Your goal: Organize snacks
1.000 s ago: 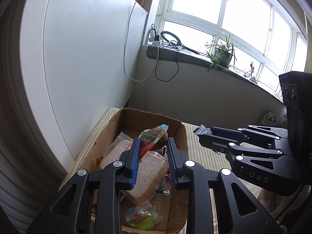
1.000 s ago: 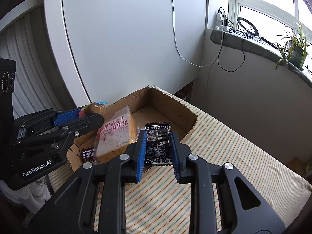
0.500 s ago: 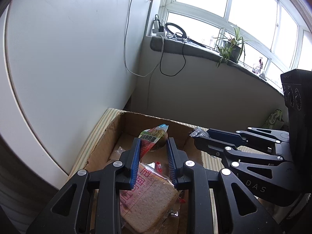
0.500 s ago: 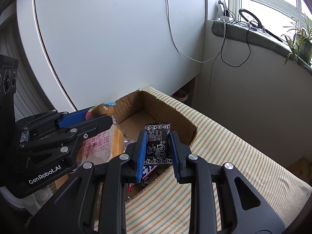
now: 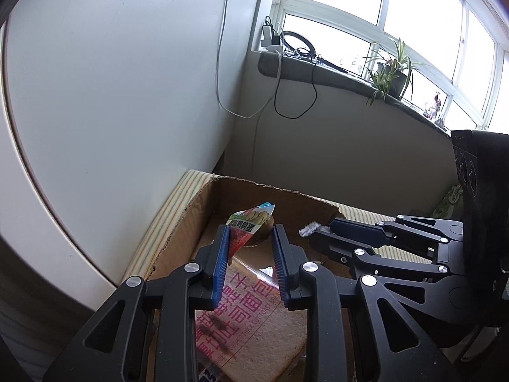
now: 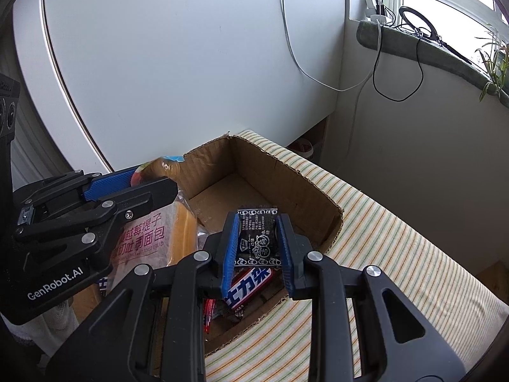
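Since the earlier frames both hand-held grippers have travelled fwd over the cardboard box (image 6: pixel 288 172); the toast bag now lies under them, not ahead.

Fig. legend, largest to smallest:

(a) Table (image 6: pixel 397 248), striped cloth, carries the box. The box is open-topped; its far half shows bare floor, its near half is full.

(b) Toast bag (image 5: pixel 254 328), flat in the near-left part of the box, long axis running roughly away from you in the left wrist view.

(c) Left hand-held gripper (image 5: pixel 250 245), jaws closed on a colourful snack packet (image 5: pixel 249 227). The packet sticks out fwd past the tips, long axis along the fingers, sealed tip pointing up and away toward the far wall of the box. It hangs above the box interior, not touching it.

(d) Right hand-held gripper (image 6: pixel 257 238), jaws clamped on a black sachet (image 6: pixel 258 235). The sachet stands upright between the pads, long axis along the fingers, top edge pointing to the bare far part of the box.

(e) Candy bar (image 6: pixel 249 286), in the box just below the right gripper, lying at a slant.

Step in hand, as judged: carry-and-place, both snacks over the box, neither released. Next move calls for you to lower each packet over the bare floor, clear of the toast bag and candy bar, then open the jaws w/o the grippers fouling each other; they sit close.
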`<action>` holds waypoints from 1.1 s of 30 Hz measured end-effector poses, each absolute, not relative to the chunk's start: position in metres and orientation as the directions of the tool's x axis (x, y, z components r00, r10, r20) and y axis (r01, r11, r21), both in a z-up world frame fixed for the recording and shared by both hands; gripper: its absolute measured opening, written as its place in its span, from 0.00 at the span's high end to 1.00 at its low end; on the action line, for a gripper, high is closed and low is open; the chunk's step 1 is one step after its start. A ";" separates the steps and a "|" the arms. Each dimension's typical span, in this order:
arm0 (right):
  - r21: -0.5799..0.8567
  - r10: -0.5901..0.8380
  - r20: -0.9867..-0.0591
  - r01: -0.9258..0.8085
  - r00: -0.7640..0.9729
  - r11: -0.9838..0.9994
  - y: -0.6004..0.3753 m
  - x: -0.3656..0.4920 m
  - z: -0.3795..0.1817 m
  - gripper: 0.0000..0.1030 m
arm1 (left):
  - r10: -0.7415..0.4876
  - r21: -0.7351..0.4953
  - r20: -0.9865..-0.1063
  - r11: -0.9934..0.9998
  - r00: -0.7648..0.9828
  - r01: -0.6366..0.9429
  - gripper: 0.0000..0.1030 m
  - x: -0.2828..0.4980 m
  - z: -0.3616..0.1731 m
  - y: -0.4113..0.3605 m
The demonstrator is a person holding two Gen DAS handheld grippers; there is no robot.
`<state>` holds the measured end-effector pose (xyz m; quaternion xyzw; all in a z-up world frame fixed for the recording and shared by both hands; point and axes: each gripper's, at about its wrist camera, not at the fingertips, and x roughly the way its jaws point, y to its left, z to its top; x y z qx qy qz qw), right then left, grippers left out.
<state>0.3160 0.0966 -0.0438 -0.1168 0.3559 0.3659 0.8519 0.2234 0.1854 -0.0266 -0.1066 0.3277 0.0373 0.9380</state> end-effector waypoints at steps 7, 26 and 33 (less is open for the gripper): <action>0.047 0.533 -0.689 -0.703 0.492 0.710 0.094 0.314 -0.044 0.54 | 0.024 -0.163 -0.621 0.974 0.783 -0.159 0.73 0.222 -0.024 0.184; -0.012 0.524 -0.638 -0.688 0.564 0.725 0.069 0.266 -0.015 0.19 | 0.057 -0.151 -0.574 0.973 0.817 -0.174 0.53 0.183 0.004 0.174; -0.026 0.530 -0.621 -0.691 0.578 0.722 0.060 0.236 -0.004 0.18 | 0.069 -0.155 -0.544 0.971 0.836 -0.181 0.39 0.157 0.017 0.171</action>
